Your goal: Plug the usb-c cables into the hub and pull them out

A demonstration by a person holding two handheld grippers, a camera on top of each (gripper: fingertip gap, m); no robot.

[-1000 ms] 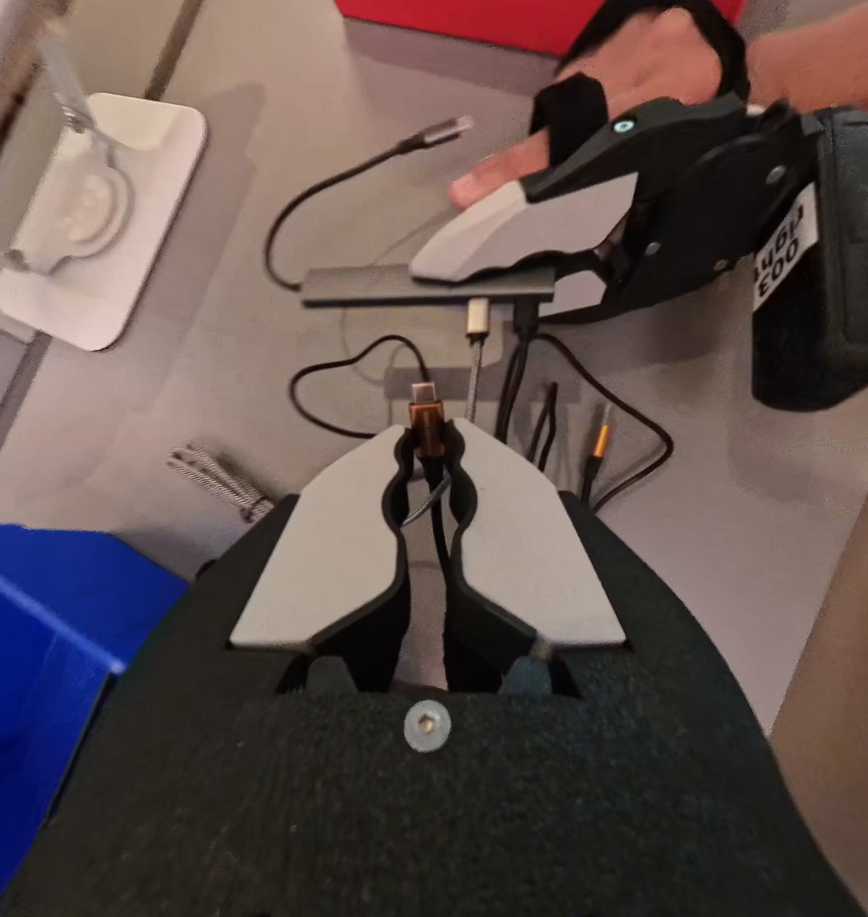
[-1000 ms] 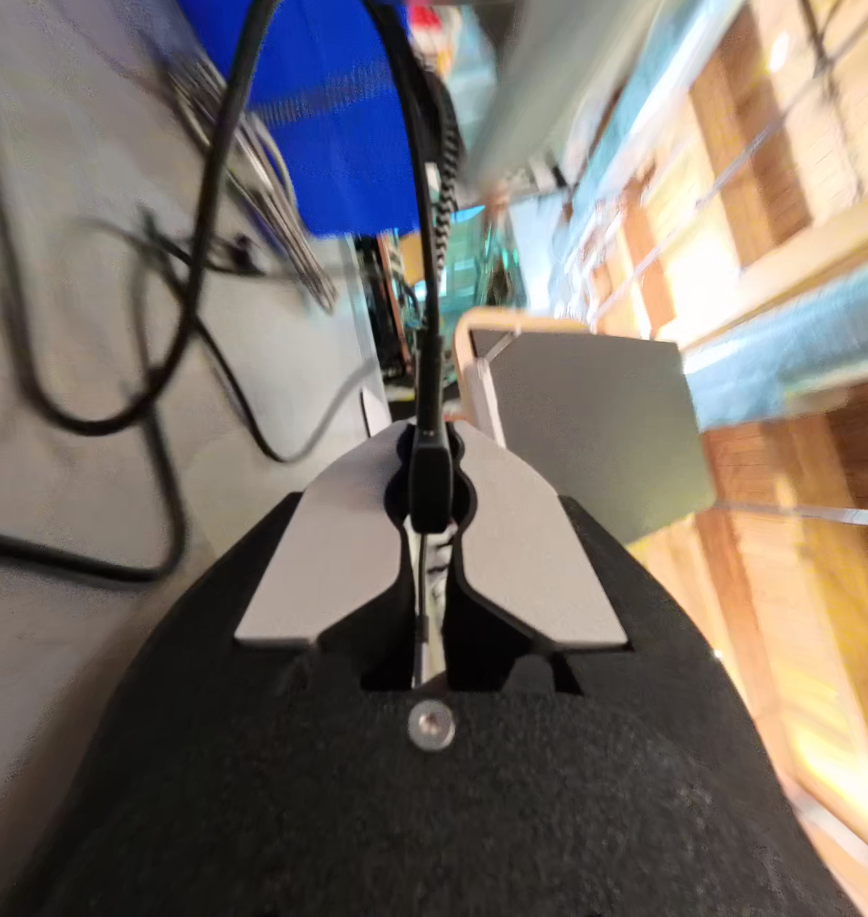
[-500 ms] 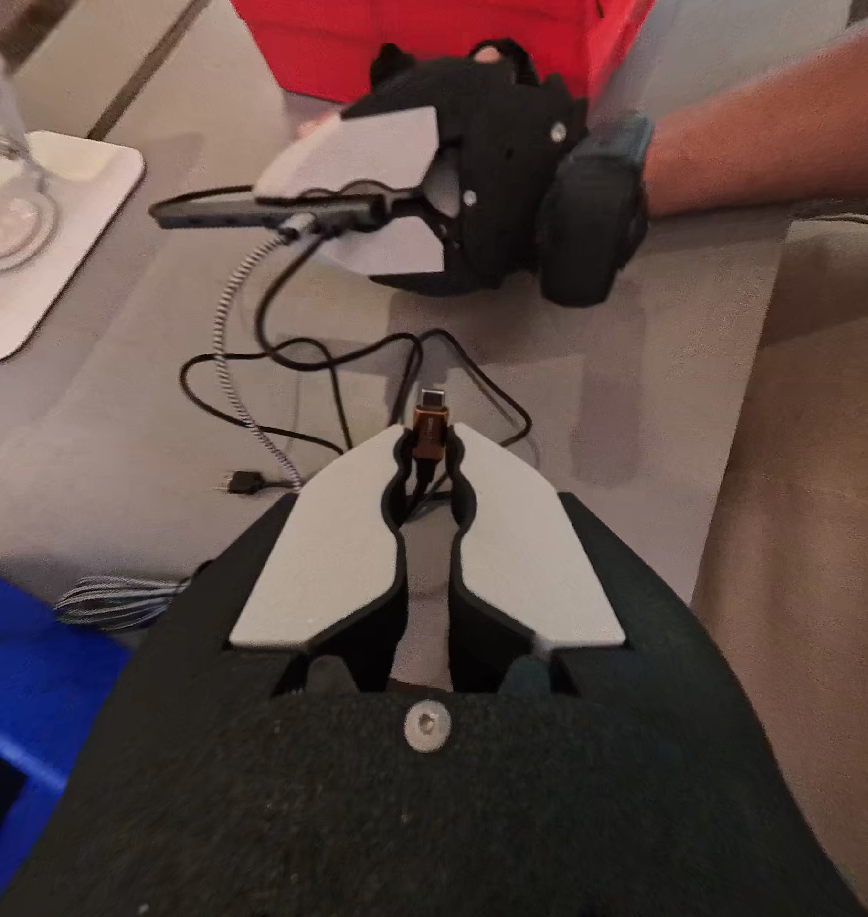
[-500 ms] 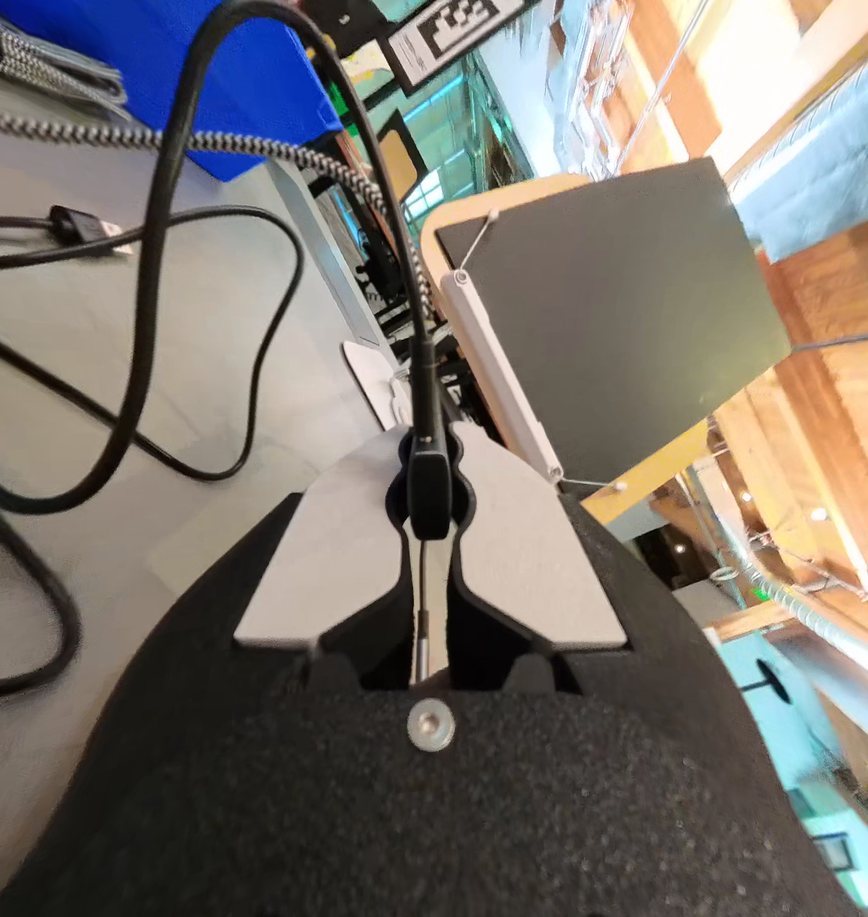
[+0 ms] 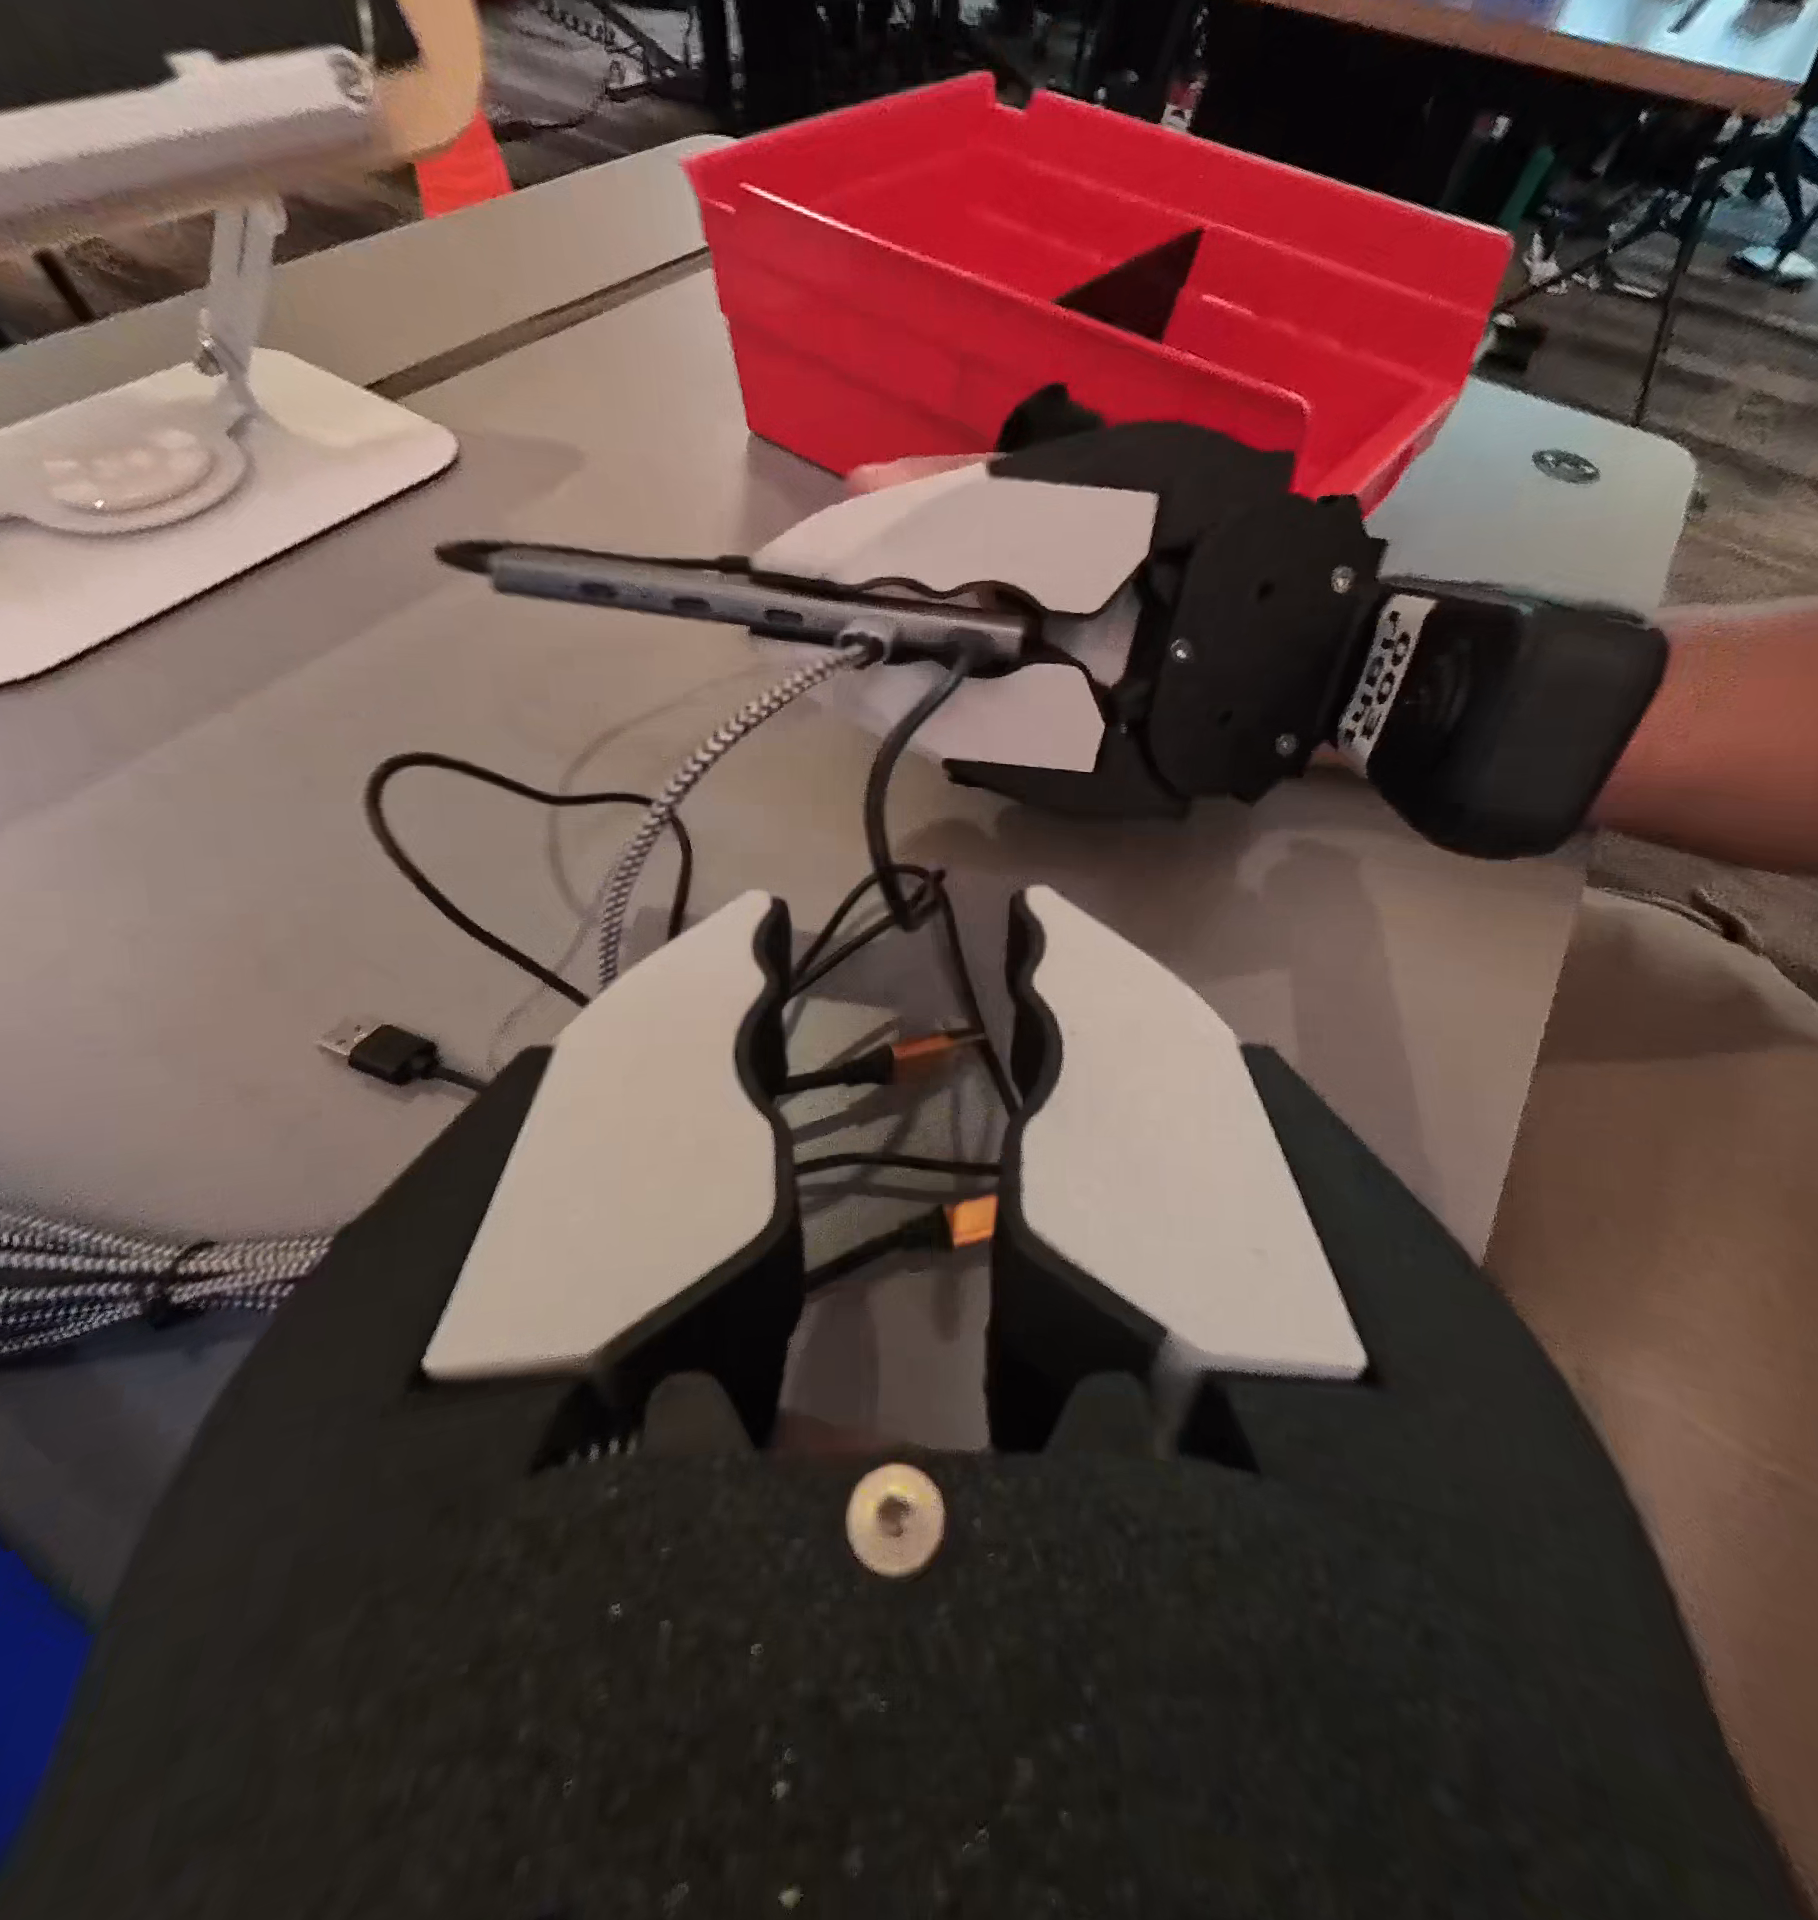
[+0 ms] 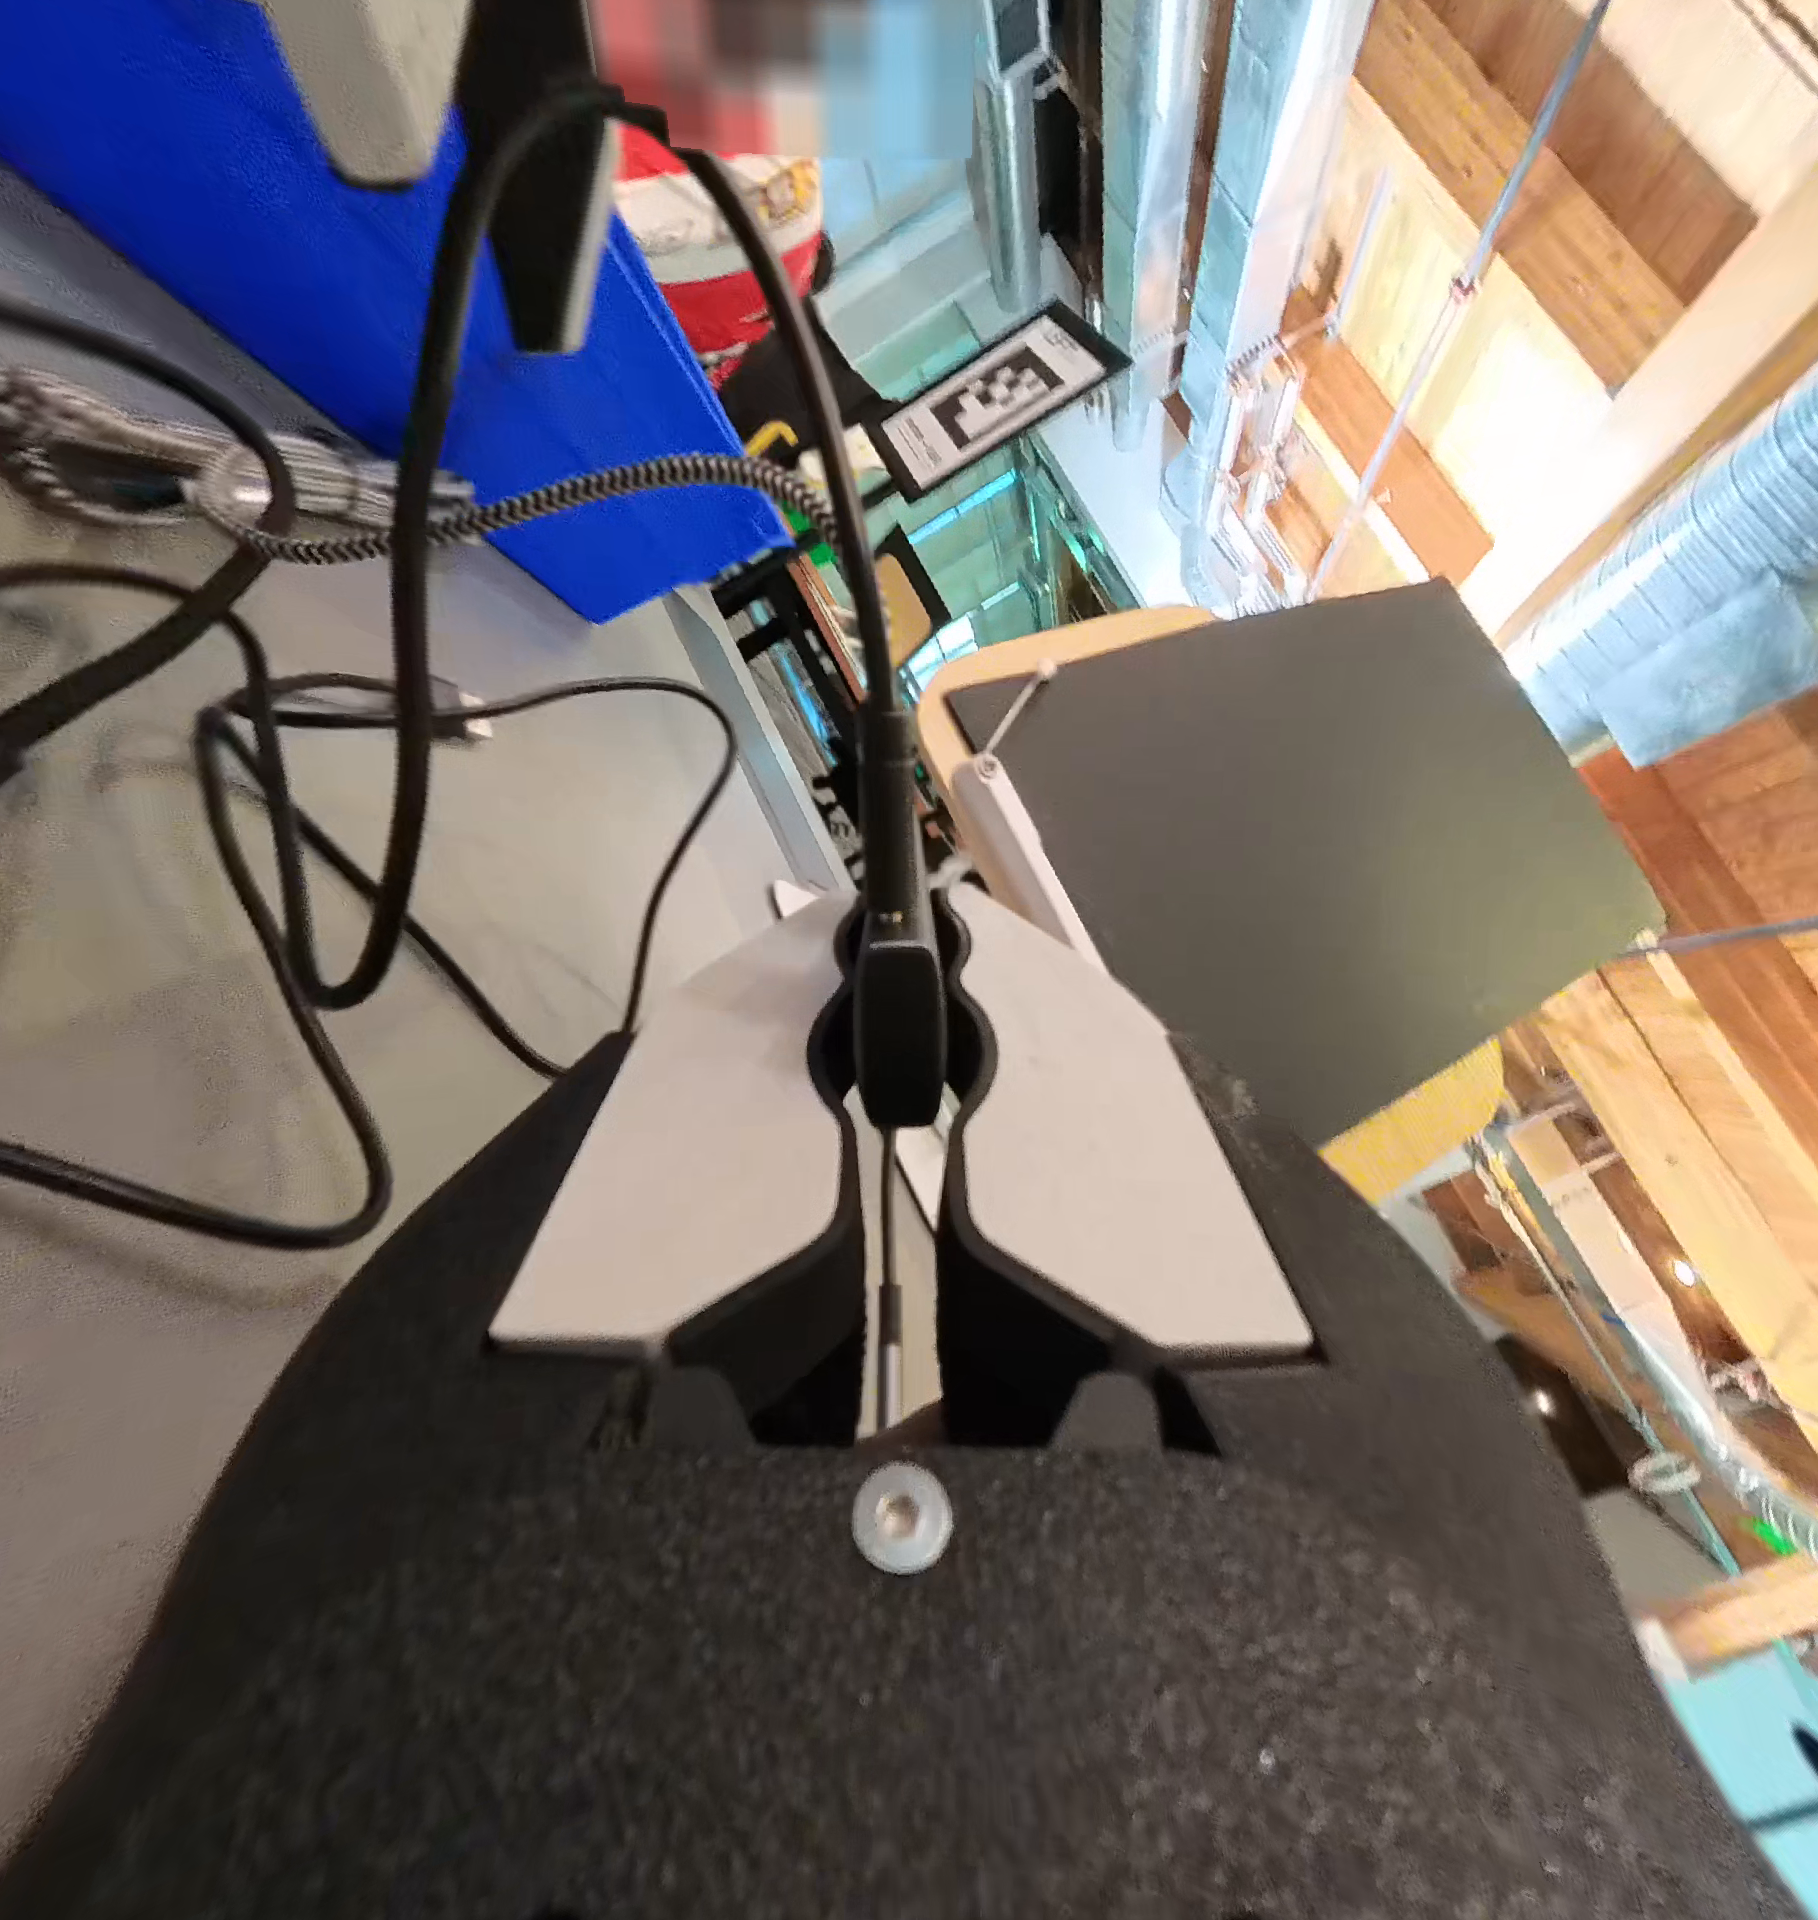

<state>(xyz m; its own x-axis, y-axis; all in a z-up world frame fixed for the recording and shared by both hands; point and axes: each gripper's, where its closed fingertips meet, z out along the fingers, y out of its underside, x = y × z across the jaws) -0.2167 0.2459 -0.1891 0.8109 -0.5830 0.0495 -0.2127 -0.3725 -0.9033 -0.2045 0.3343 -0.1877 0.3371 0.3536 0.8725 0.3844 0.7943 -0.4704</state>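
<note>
Left wrist view showed our left tongs (image 5: 892,940) spread apart and empty above the counter (image 5: 157,831), with two orange-tipped plugs (image 5: 931,1051) lying loose below the gap. Farther off, the right tongs (image 5: 972,623) were clenched on the near end of the hub (image 5: 676,594), which hung tilted above the counter. A braided cable (image 5: 697,758) and a black cable (image 5: 884,769) were plugged into the side of the hub facing us, and drooped to the counter. A red bin (image 5: 988,343) stood behind, and a white stand (image 5: 157,468) far left.

In the right wrist view we saw the right tongs (image 6: 900,935) shut on what we took for the hub's dark end, its lead (image 6: 822,364) arching away.

We judged the hub light, stiff and slick, a thin metal bar; gripped at one end it could swivel when a plug was pushed or pulled, so a firm squeeze mattered. The cables were limp and would trail and tangle. We thought each was best taken by its rigid plug housing, close behind the tip, and moved straight along the port's line. Tugging the soft cord itself risked strain at the joint.
</note>
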